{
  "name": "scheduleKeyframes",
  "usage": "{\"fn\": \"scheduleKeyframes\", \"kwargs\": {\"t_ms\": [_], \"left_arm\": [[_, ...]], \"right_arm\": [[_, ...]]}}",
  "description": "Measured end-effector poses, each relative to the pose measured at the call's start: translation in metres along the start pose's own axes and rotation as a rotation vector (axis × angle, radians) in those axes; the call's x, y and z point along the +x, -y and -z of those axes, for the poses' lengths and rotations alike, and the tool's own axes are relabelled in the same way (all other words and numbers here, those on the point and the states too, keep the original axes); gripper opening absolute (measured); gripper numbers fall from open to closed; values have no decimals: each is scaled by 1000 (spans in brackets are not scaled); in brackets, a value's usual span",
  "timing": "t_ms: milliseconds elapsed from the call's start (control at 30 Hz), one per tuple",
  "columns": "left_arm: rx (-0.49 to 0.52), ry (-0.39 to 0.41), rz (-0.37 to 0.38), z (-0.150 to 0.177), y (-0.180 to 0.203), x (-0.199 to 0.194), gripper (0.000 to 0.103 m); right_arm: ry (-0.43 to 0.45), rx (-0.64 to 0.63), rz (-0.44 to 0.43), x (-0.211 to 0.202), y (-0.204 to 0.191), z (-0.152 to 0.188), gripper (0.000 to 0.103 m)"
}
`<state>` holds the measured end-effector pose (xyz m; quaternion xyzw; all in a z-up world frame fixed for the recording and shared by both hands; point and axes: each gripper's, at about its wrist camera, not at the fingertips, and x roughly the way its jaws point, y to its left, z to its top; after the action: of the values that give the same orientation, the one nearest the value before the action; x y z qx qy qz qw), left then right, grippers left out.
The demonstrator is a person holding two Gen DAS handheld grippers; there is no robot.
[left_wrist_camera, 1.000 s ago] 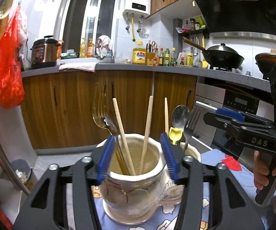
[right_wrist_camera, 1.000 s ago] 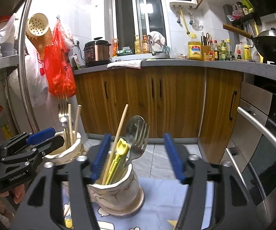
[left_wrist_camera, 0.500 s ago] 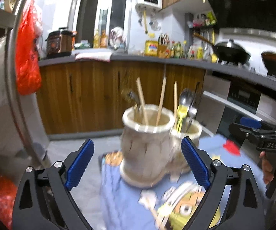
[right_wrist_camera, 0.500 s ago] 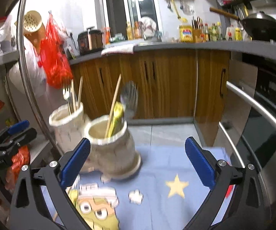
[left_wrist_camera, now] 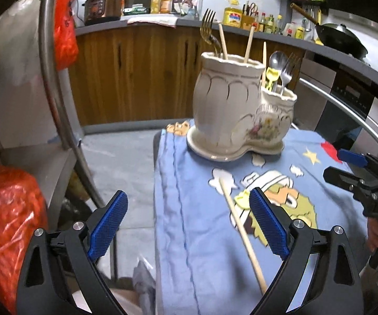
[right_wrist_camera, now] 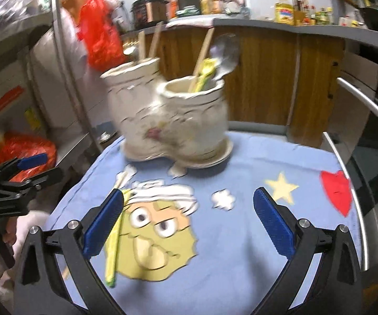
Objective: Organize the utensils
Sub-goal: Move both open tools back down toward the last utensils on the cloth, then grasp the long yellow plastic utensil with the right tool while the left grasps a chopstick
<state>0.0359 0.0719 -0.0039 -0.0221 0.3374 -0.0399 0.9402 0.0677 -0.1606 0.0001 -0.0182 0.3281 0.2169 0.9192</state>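
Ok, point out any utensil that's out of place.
Two lie loose on the blue cloth instead of standing in the ceramic holder: a wooden chopstick and a yellow utensil, type unclear, beside it.

My left tongs have let go of the taller pot and pulled back, jaws just opened wide with nothing between the pads. My right tongs have done likewise from the shorter pot. Both now look down over the blue cloth, where a loose chopstick has come into view.
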Motion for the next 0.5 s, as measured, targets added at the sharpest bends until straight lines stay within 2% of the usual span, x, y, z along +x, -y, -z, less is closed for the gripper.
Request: {"fn": "scheduleKeyframes", "kwargs": {"t_ms": [100,167,267,500], "left_arm": [[-13,-39,20,7,0,0,93],[-7,-53,20,11,-1,-2,93],[4,-70,27,16,0,-4,92],[-12,-87,40,21,-4,-3,92]], "right_arm": [[-22,-46,-28,4,-16,7,97],[-43,-78,-40,7,-28,12,93],[-68,-111,-44,11,-41,17,84],[-161,-167,-73,29,-62,22,55]]}}
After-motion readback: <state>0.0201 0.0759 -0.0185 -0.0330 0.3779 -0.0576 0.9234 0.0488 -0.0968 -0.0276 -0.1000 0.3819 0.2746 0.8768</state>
